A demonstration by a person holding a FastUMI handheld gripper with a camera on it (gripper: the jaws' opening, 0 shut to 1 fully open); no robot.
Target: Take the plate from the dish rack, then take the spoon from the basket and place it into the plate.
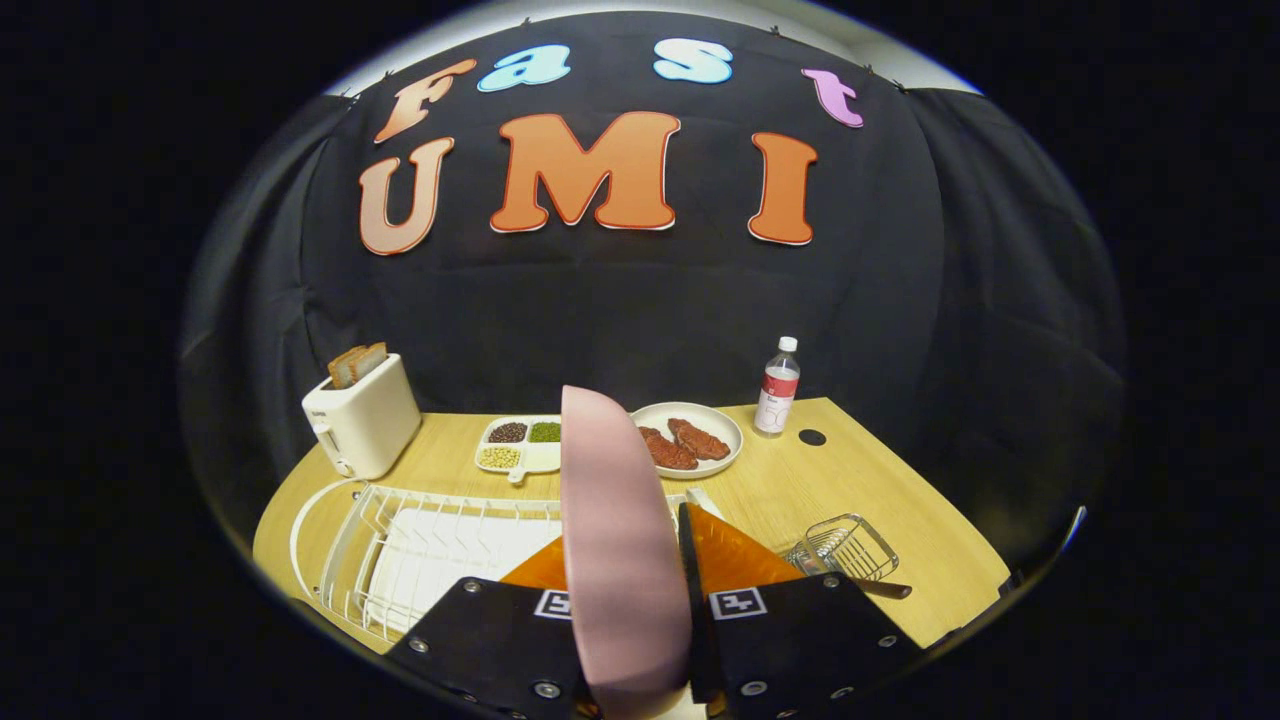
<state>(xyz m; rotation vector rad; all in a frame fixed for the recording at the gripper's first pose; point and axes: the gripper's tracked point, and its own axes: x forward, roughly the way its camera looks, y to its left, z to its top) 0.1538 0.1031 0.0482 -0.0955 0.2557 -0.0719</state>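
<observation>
Gripper (628, 560) raised above the near edge of the desk (860, 480), pointing forward and level-ish. Both fingers (735, 555) clamped on the pink plate (610, 520): it stands on edge between them, rim running up at 12 o'clock from the fingertips.

Dish rack (400, 550), white wire, sits on the desk at 9–10 o'clock of the fingers, below the plate; slots look empty, white drip tray under it.

Wire basket (845, 548) at 3 o'clock of the fingers, near the right desk edge. Spoon (880, 588) lies in it with the handle sticking out over the rim toward 4 o'clock; bowl end hard to make out through the wire.

Beyond the plate:
- white divided tray (520, 445) at 11 o'clock, compartments with dark, green and yellowish beans or grains
- white dish (690, 440) at 1 o'clock, two reddish-brown meat pieces (685, 445) on it
- toaster (362, 418) at 10 o'clock, far left, bread slices (357, 364) sticking up from the slots
- clear bottle (777, 387) at 1–2 o'clock, upright, white cap, just by the dish
</observation>
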